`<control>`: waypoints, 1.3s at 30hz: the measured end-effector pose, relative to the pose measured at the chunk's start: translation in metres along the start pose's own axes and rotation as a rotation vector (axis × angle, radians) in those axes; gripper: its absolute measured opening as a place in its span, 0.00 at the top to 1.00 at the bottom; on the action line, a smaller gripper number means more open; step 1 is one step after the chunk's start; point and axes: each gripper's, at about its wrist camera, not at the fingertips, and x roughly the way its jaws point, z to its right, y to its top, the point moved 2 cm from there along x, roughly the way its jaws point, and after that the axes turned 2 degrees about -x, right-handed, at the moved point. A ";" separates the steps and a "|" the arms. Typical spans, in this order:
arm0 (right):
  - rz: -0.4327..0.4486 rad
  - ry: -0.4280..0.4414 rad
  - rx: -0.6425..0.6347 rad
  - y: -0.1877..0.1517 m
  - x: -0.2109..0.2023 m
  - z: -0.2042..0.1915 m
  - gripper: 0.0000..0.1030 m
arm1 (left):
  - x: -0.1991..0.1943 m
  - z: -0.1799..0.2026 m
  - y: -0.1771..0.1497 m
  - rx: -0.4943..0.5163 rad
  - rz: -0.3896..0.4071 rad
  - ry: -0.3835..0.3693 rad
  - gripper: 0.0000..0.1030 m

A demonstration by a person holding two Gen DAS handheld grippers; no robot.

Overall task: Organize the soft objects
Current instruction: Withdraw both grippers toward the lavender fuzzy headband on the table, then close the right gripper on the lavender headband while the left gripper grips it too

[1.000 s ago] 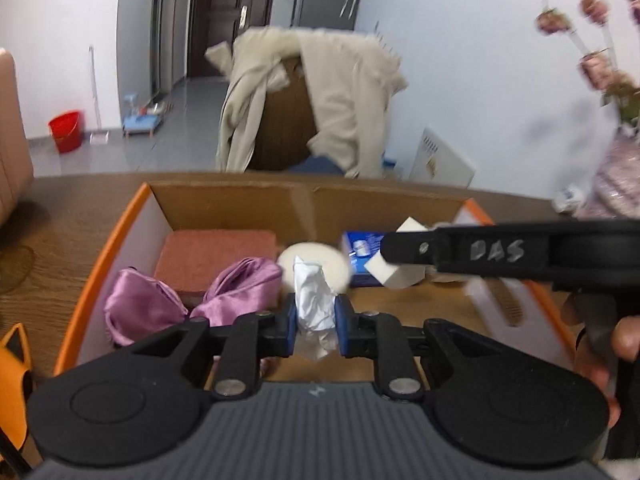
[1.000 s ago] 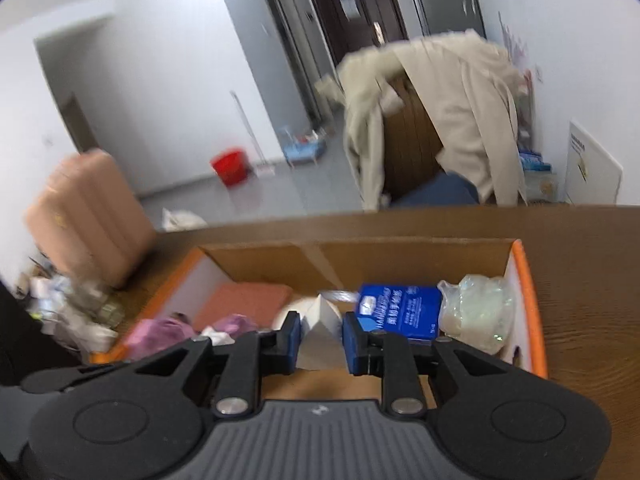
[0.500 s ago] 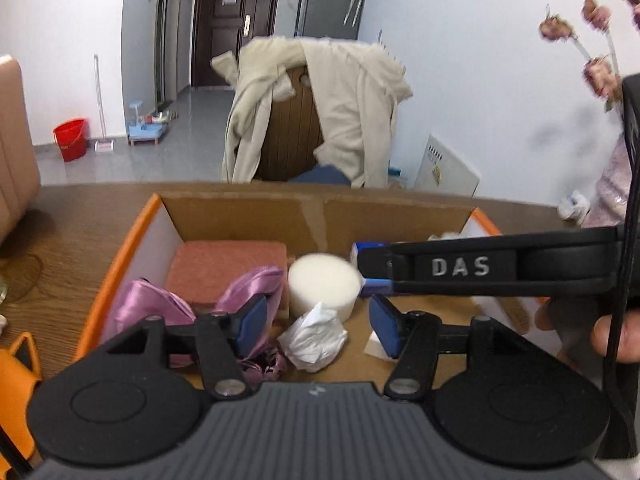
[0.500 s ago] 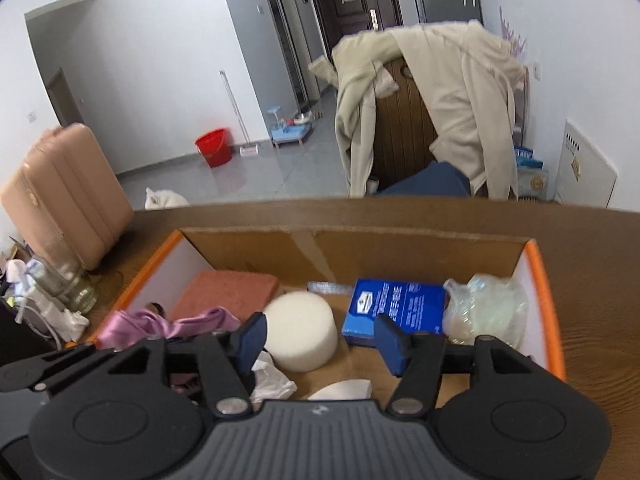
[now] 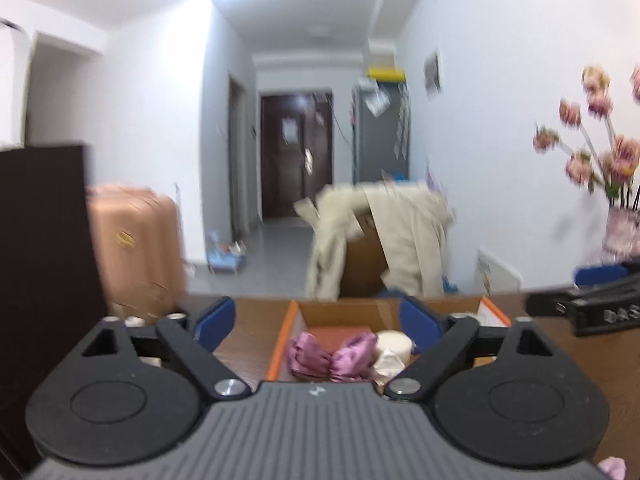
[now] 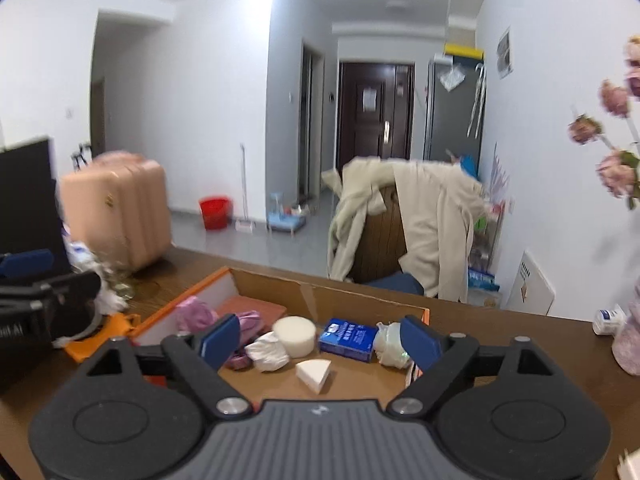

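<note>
An orange-edged cardboard box (image 6: 224,280) sits on the wooden table. In it lie a purple satin bow (image 5: 332,356), a reddish sponge pad (image 6: 256,307), a round white sponge (image 6: 294,330), a crumpled white tissue (image 6: 267,352), a white wedge sponge (image 6: 314,374), a blue tissue pack (image 6: 348,334) and a clear plastic bag (image 6: 390,342). My left gripper (image 5: 316,320) is open and empty, held back from the box. My right gripper (image 6: 320,338) is open and empty above the box's near side.
A coat-draped chair (image 6: 404,232) stands behind the table. A vase of pink flowers (image 5: 624,232) stands at the right. A pink suitcase (image 6: 116,212) and a dark monitor (image 5: 40,240) are at the left. An orange object (image 6: 108,332) lies left of the box.
Both grippers let go of their items, the tissue and the white wedge, which now lie in the box. Both have opened wide, pulled back and tilted up.
</note>
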 end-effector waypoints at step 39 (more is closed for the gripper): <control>0.047 -0.022 0.190 -0.196 -0.145 0.018 0.29 | -0.146 0.089 -0.134 -0.180 -0.056 -0.062 0.00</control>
